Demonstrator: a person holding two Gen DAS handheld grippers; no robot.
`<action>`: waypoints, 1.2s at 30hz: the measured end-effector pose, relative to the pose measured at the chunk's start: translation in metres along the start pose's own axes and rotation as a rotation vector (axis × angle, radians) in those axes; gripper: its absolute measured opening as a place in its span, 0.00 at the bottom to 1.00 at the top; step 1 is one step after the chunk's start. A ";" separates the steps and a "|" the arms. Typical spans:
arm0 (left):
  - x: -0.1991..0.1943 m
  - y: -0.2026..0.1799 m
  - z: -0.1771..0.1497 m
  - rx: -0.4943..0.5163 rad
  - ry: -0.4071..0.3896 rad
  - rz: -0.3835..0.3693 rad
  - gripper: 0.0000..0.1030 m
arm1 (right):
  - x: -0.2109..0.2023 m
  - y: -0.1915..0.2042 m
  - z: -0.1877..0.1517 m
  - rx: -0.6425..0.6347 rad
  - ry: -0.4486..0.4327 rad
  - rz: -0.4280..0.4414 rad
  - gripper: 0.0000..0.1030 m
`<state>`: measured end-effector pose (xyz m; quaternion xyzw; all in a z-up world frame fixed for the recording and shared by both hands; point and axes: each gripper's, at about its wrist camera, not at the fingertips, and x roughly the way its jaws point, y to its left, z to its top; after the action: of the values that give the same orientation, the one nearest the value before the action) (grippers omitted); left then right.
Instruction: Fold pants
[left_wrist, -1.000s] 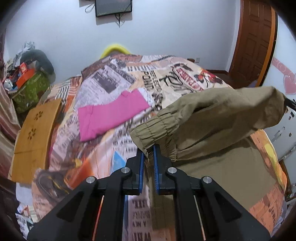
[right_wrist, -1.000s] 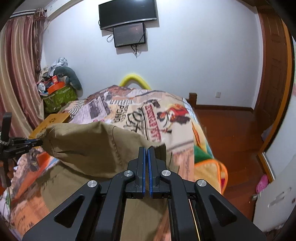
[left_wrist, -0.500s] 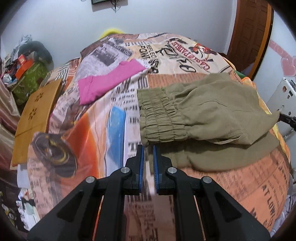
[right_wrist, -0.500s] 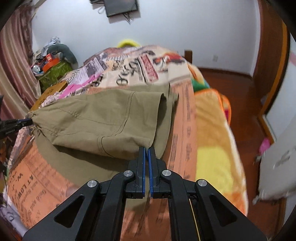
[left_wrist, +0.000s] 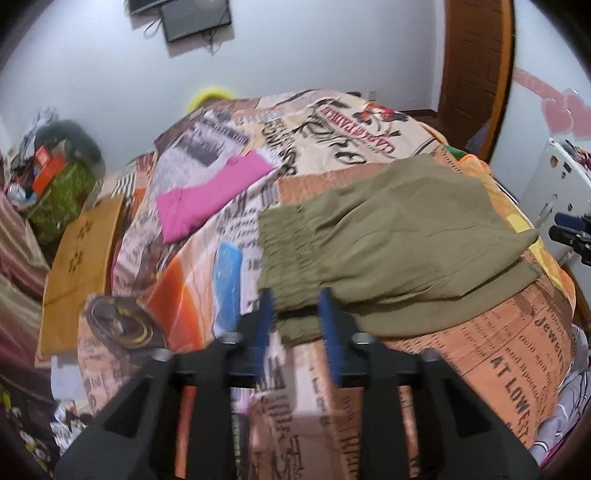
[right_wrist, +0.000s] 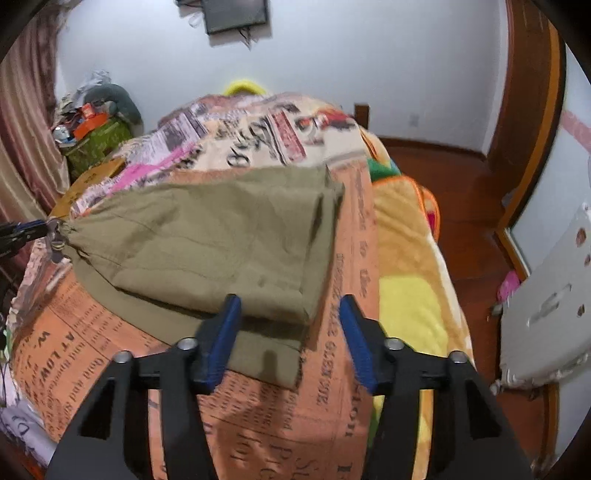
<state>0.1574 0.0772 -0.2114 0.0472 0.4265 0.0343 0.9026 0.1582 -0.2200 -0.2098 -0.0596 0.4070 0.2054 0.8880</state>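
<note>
Olive pants (left_wrist: 388, 236) folded on bed (left_wrist: 480, 350), left claw (left_wrist: 295, 317) and right claw (right_wrist: 290, 325) just opening, gaping, gripping nothing, pink garment (left_wrist: 210, 195) clear only in left view

**Blur, crops, hidden layers**

Left gripper (left_wrist: 295, 314) fingers motion-blurred, blue pads smeared. Bedspread (left_wrist: 498, 350) print unreadable up close. Wall screen (right_wrist: 236, 14) cut by top edge. Pants (right_wrist: 221, 240) lower layer mostly covered by folded-over layer.

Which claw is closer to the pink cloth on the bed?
Left. The left gripper sits at the pants' gathered end, near the pink cloth. The right gripper is at the pants' opposite end, farther away.
</note>
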 end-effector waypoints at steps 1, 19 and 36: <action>-0.001 -0.006 0.003 0.015 -0.007 -0.004 0.60 | -0.002 0.005 0.003 -0.019 -0.008 0.005 0.53; 0.067 -0.065 -0.010 0.254 0.131 0.004 0.80 | 0.037 0.072 0.009 -0.132 0.067 0.144 0.69; 0.073 -0.062 0.025 0.178 0.121 -0.115 0.80 | 0.078 0.106 0.016 -0.279 0.117 0.186 0.69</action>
<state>0.2239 0.0214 -0.2589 0.1003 0.4838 -0.0525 0.8678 0.1707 -0.0948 -0.2511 -0.1563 0.4295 0.3374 0.8230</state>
